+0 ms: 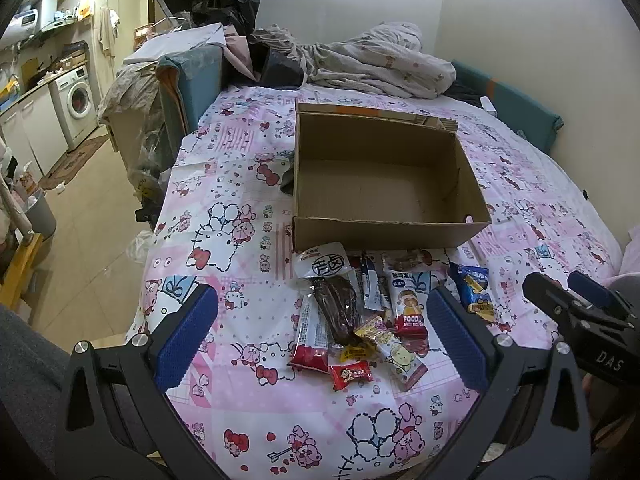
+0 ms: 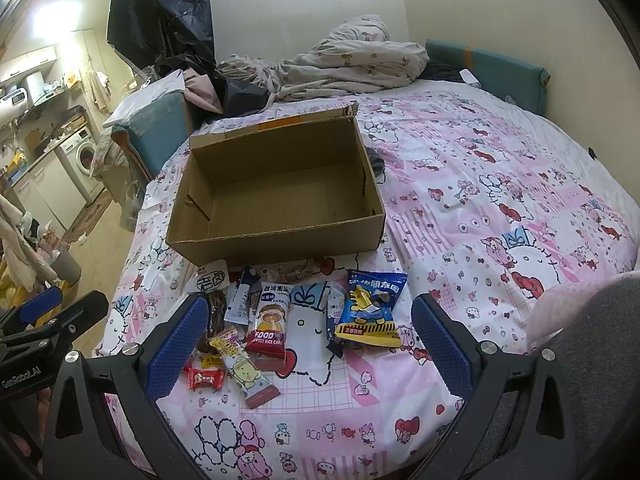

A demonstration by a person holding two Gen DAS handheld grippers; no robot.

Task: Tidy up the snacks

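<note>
An open, empty cardboard box (image 1: 380,184) (image 2: 280,196) stands on the bed. In front of it lies a pile of snack packets (image 1: 360,312) (image 2: 272,320): a dark brown bar (image 1: 336,308), a red rice cake pack (image 2: 269,326), a blue chip bag (image 2: 370,310) (image 1: 474,290), a small red candy (image 1: 350,376) (image 2: 206,378). My left gripper (image 1: 324,340) is open and empty, hovering above the pile. My right gripper (image 2: 308,340) is open and empty, above the packets; it also shows in the left wrist view (image 1: 576,312).
The bed has a pink cartoon-print sheet (image 1: 248,208) (image 2: 500,184). Crumpled bedding (image 1: 380,60) (image 2: 348,64) lies behind the box. The bed's left edge drops to a tiled floor (image 1: 84,220), with a washing machine (image 1: 76,100) beyond.
</note>
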